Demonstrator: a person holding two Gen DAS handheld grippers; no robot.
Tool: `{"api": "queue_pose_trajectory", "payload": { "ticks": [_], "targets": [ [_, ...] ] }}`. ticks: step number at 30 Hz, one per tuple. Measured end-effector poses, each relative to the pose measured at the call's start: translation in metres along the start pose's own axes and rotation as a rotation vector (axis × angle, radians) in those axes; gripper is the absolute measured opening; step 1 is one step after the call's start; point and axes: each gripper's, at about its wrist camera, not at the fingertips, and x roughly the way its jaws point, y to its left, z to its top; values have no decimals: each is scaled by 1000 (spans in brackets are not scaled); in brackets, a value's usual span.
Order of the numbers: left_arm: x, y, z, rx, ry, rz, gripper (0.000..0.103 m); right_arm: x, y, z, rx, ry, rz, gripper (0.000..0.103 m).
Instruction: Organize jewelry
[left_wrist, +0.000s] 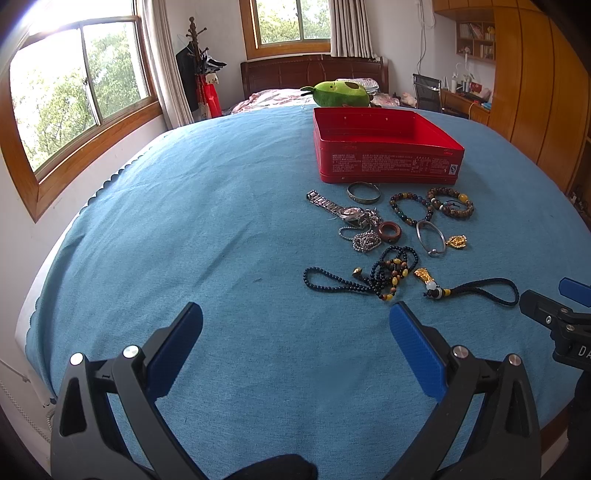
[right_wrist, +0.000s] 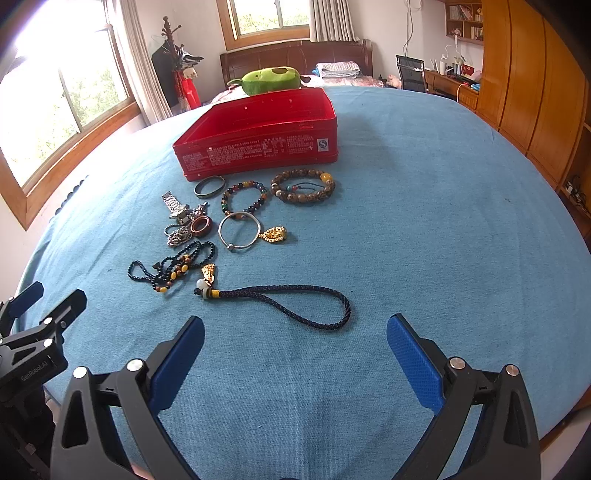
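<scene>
An open red tin box (left_wrist: 388, 162) (right_wrist: 258, 155) stands on the blue cloth, nothing visible inside. In front of it lie loose pieces of jewelry: a steel watch (left_wrist: 341, 210), a metal bangle (right_wrist: 209, 186), two beaded bracelets (right_wrist: 303, 185) (left_wrist: 412, 208), a silver bangle (right_wrist: 239, 230), a gold pendant (right_wrist: 274, 234), a brown ring (right_wrist: 201, 226), black bead strands (left_wrist: 365, 275) and a dark braided cord with a charm (right_wrist: 288, 299). My left gripper (left_wrist: 295, 321) hovers open, left of and nearer than the pile. My right gripper (right_wrist: 295, 332) is open just short of the cord.
The table (left_wrist: 184, 221) wears a blue cloth and drops off at the near edge. A green plush toy (left_wrist: 340, 92) sits behind the box. Windows are at the left, a wooden wardrobe (right_wrist: 535, 92) at the right, a bed and a desk at the back.
</scene>
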Motion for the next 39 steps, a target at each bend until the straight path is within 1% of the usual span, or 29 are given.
{"api": "queue_pose_trajectory", "payload": {
  "ticks": [2, 26, 30, 33, 36, 39],
  "targets": [
    [0, 0, 0, 0, 1, 1, 100, 7, 6, -3, 0, -1, 1, 99],
    [0, 3, -1, 0, 4, 3, 100, 9, 9, -5, 1, 2, 3, 99],
    [1, -2, 1, 3, 10, 3, 100, 8, 11, -7, 1, 1, 7, 99],
    [2, -3, 2, 7, 14, 5, 100, 9, 7, -1, -4, 2, 10, 99],
    [3, -4, 3, 8, 14, -4, 100, 11, 4, 3, -5, 4, 23, 99],
    [5, 0, 5, -2, 19, -41, 100, 13, -1, 11, -12, -7, 44, 99]
  ]
}}
